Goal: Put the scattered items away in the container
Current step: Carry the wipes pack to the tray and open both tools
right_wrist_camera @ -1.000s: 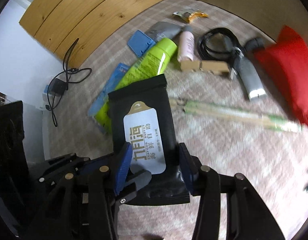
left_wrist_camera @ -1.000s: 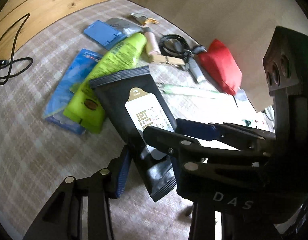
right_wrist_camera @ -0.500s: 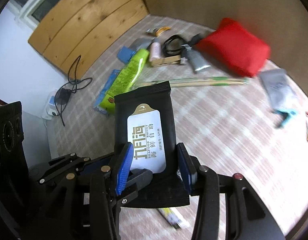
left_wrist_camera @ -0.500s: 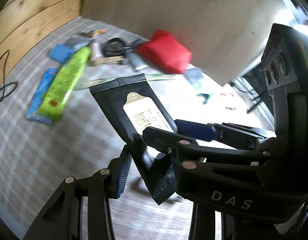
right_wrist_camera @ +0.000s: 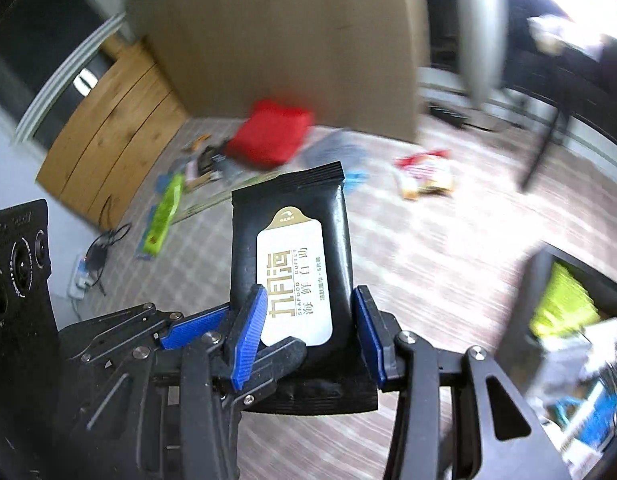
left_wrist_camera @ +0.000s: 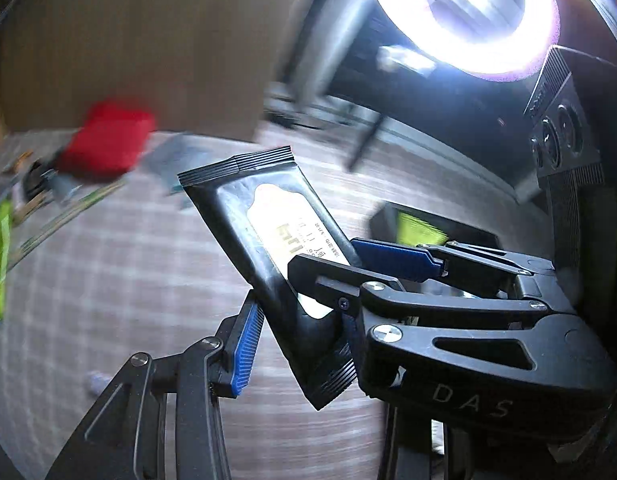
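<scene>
1. The black wet-wipe pack (right_wrist_camera: 290, 264) is off the floor, standing upright between the blue pads of the right gripper (right_wrist_camera: 306, 334), which is closed on its lower half, a pad on each long edge.
2. The left gripper (left_wrist_camera: 304, 292) crosses the same pack from the side. One blue finger lies against the label face and the other sits behind the pack; whether it presses or merely rests there cannot be told.
3. The pack looks light, soft and pliable, with a glossy film skin that could slip. A hold across the thick middle, clear of the crimped end seals, seems safest, and only a gentle squeeze is needed.
4. The right wrist view shows the printed label squarely and the dark container (right_wrist_camera: 580, 300) at lower right, already holding a lime-green packet.
5. The left wrist view shows the pack edge-on and tilted, and the red pouch (left_wrist_camera: 106, 140) and other blurred scattered items well apart on the checked floor covering (left_wrist_camera: 120, 264).
</scene>
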`<action>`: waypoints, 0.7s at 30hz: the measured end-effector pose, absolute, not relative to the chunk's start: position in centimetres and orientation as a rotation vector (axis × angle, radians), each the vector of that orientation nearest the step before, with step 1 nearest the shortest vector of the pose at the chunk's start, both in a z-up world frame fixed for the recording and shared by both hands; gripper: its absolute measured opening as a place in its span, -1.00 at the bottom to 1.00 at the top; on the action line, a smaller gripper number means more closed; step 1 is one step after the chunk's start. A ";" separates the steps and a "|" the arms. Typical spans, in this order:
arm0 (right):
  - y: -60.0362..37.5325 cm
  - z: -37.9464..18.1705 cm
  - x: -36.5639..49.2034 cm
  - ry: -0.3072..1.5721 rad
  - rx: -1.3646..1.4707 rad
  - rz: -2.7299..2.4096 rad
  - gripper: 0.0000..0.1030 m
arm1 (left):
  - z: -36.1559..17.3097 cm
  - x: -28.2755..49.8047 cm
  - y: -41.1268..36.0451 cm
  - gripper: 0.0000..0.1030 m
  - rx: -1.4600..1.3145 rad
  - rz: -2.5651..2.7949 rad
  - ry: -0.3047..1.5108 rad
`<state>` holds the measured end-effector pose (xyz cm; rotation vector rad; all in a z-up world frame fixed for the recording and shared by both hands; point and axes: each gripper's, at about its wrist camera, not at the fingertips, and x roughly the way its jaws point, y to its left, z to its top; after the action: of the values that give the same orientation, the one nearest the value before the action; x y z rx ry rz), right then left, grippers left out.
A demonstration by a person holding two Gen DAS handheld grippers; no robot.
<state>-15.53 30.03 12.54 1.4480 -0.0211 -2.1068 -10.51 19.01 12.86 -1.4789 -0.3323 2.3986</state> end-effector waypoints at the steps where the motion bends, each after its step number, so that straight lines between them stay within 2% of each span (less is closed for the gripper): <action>1: 32.0 12.8 -15.5 -0.043 1.456 -2.136 -0.16 | 13.0 -10.6 20.6 -0.27 -1.470 2.373 -0.308; 12: 46.2 14.0 -14.1 -0.218 1.523 -2.356 -0.16 | 14.2 -10.3 34.2 -0.27 -1.399 2.180 -0.103; 21: 52.5 13.9 -12.4 -0.304 1.564 -2.452 -0.16 | 14.2 -9.3 39.9 -0.26 -1.384 2.093 0.004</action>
<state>-12.42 52.51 13.93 1.5642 -0.3041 -2.4521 -9.29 39.88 14.22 -1.3837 0.0040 2.0925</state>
